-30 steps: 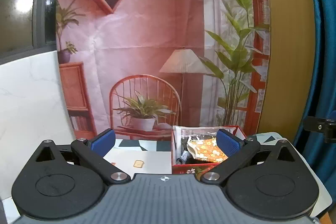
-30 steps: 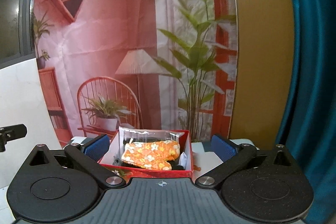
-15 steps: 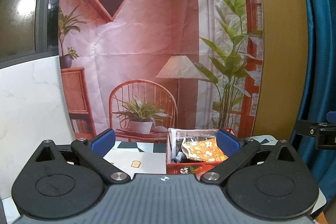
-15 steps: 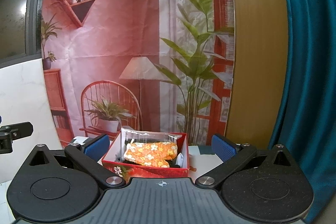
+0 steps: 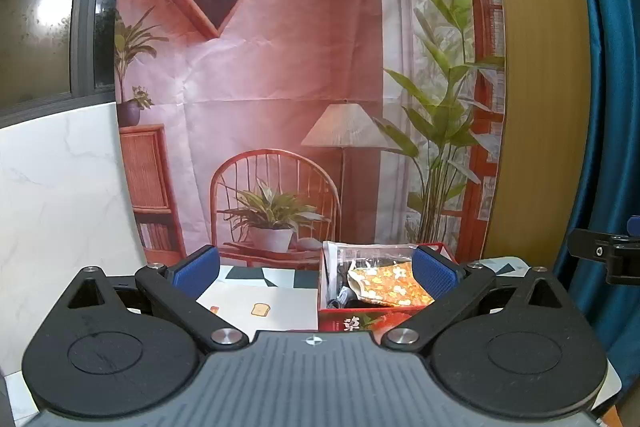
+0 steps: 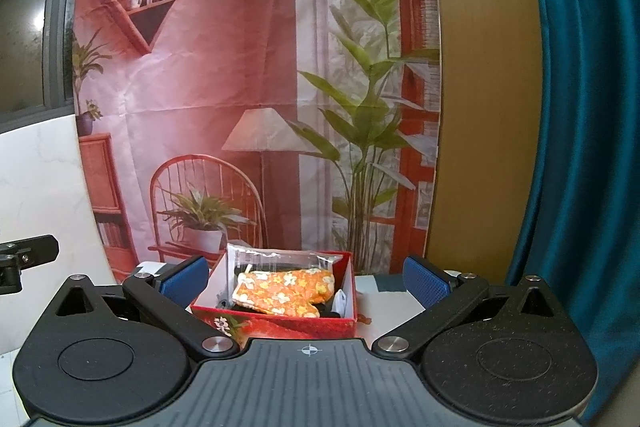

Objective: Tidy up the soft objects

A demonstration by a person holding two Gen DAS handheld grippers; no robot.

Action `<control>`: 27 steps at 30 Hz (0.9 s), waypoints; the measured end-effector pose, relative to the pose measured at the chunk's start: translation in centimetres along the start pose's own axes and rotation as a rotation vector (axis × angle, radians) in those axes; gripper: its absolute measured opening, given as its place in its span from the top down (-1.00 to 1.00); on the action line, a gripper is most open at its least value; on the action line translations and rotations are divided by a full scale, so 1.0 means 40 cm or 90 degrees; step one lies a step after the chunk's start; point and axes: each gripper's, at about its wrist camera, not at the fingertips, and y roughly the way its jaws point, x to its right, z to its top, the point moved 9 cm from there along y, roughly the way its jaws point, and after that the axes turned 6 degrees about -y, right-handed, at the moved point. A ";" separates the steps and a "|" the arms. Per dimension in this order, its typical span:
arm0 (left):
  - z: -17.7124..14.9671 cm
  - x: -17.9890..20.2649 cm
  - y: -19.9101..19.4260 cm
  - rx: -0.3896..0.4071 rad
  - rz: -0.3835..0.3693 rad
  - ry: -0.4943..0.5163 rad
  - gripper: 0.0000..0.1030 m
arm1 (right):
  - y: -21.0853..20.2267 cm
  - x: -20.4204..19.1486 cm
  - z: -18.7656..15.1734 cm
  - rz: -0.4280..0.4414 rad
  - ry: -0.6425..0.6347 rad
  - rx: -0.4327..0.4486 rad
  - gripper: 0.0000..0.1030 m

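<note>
Left wrist view: I see my left gripper [image 5: 314, 271] with its two blue pads spread wide, holding nothing. One red box [image 5: 348, 321] sits on the table [image 5: 256, 293] ahead and to the right. In it lies one orange flowered mitt [image 5: 386, 285], on top of dark items I cannot count, with one clear plastic packet [image 5: 360, 253] at the back.

Right wrist view: my right gripper [image 6: 306, 279] is likewise spread apart and empty. The same single box [image 6: 280, 325] lies between its pads, farther off, untouched. One mitt [image 6: 286, 291] rests on top inside, one packet [image 6: 276, 259] behind it. One printed backdrop [image 6: 240, 67] hangs beyond.
</note>
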 end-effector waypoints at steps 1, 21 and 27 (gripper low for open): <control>0.000 0.000 0.000 0.000 0.000 0.000 -1.00 | 0.001 0.002 -0.002 -0.001 0.001 -0.001 -0.99; 0.001 -0.002 0.000 -0.001 -0.005 -0.007 -1.00 | 0.006 0.016 -0.010 -0.010 0.003 -0.009 -0.99; 0.000 -0.002 0.001 -0.004 -0.005 -0.011 -1.00 | 0.004 0.015 -0.013 -0.019 -0.003 -0.008 -0.99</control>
